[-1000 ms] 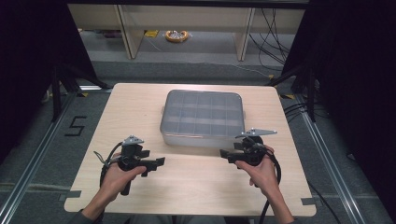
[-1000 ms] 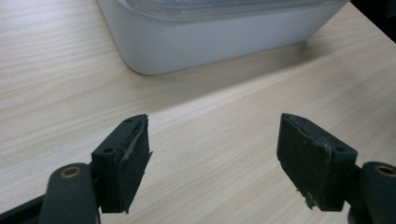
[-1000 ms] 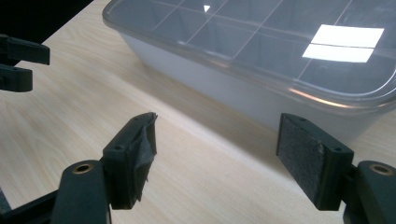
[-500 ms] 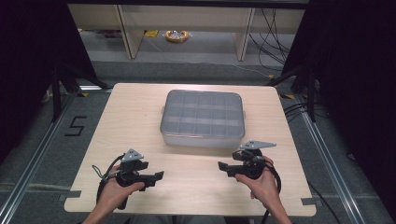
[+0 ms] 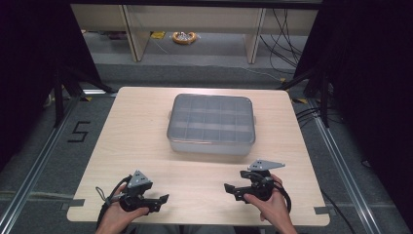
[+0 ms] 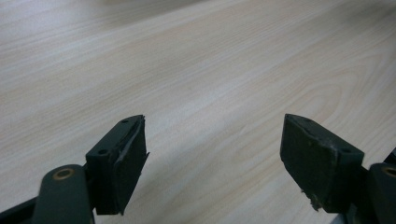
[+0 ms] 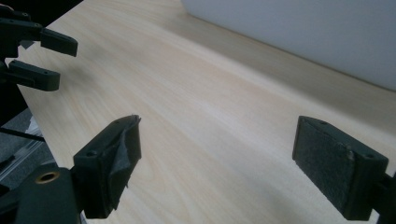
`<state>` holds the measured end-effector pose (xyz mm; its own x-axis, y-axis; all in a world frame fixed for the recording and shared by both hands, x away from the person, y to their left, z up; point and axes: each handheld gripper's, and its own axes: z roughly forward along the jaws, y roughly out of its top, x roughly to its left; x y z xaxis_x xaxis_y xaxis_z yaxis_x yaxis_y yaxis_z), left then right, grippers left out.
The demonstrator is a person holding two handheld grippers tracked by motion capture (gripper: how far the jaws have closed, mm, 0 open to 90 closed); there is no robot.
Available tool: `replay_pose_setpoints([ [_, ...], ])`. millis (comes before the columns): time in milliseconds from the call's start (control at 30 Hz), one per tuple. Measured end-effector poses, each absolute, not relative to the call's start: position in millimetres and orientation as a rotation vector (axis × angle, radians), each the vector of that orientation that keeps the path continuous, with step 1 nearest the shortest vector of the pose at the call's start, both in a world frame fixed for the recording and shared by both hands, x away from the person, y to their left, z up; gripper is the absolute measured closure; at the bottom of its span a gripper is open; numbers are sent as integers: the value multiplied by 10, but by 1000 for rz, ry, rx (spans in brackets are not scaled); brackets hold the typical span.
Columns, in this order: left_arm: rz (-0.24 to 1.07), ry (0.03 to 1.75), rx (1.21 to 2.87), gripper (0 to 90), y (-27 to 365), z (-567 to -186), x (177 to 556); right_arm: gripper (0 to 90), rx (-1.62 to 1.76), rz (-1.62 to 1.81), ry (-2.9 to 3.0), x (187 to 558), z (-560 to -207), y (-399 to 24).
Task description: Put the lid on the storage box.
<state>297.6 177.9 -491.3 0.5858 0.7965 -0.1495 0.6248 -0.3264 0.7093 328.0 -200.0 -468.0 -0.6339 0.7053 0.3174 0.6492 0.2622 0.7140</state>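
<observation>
Wooden desk [image 5: 146, 131], box [image 5: 211, 123] mid-desk. I see left gripper [image 5: 163, 199] and right gripper [image 5: 228, 187] near the front edge, jaws just opened wide, nothing between them.

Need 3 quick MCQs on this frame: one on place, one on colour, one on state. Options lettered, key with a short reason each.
1. Where does the compartment box sit?
A. table middle, beyond both grippers
B. on the floor
C. between the left gripper's jaws

2. What colour is the box?
A. red
B. translucent grey
C. yellow

3. How do the right gripper's jaws stand?
A. shut on the box
B. shut and empty
C. open, nothing between them

Key: 1 A, the high view shows it mid-table, past the left gripper. 2 B, its lid looks grey. 3 C, only bare wood between the pads.
</observation>
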Motion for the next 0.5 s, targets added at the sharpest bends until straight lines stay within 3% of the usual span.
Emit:
replay_pose_setpoints([
  [500, 244, 1092, 2018, 166, 1796, -4977, 2830, 183, 1204, 1289, 2511, 3025, -4873, -1980],
])
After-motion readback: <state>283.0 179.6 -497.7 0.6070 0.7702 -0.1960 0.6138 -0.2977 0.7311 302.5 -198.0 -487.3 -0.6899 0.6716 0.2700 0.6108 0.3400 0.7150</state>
